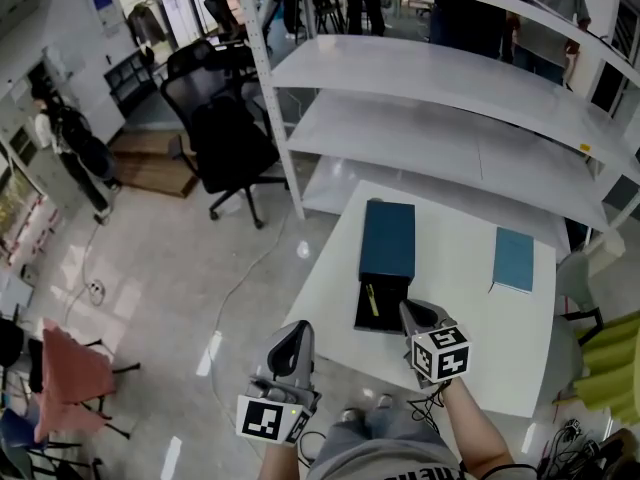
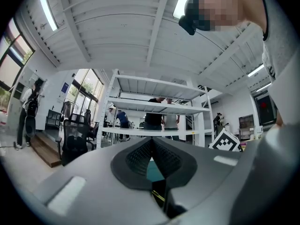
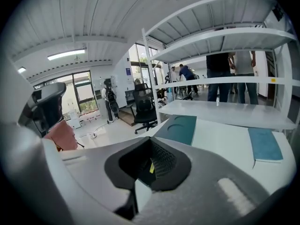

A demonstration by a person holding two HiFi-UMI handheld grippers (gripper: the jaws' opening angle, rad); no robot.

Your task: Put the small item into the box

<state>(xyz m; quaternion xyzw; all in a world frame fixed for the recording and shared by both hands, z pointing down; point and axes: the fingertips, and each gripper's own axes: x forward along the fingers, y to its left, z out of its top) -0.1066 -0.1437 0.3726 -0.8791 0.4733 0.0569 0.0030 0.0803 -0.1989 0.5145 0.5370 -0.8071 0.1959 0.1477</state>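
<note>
Box (image 1: pixel 394 306) sits open on the white table (image 1: pixel 450 308), its teal lid (image 1: pixel 388 238) swung back flat toward the shelving rack (image 1: pixel 430 88), so the dark tray faces up w/ nothing blocking the way in. Small item (image 1: pixel 372 299), a thin yellow strip, lies inside that tray along the left side, slightly slanted. Judging by that, the placing part looks done, and what's left is prob. shutting the lid, if that's wanted at all. Right gripper (image 1: pixel 413 315) hangs over the tray's near-right corner, tongs pressed together at the tips w/ nothing pinched. Its own view shows only a sliver of yellow through the gap behind the pads, which I read as the item down in the box, not something held. Left gripper (image 1: pixel 293 336) is off the table's near-left edge, over the floor, also closed tip to tip and empty. Held back there it is clear of the right's path and leaves the box interior visible from above. Flat teal case (image 1: pixel 514 259) rests well apart at the table's right side, not involved. Risk looks low: the main thing to mind is the right gripper's nose brushing the tray rim and nudging the box, since it is close to that corner.
</note>
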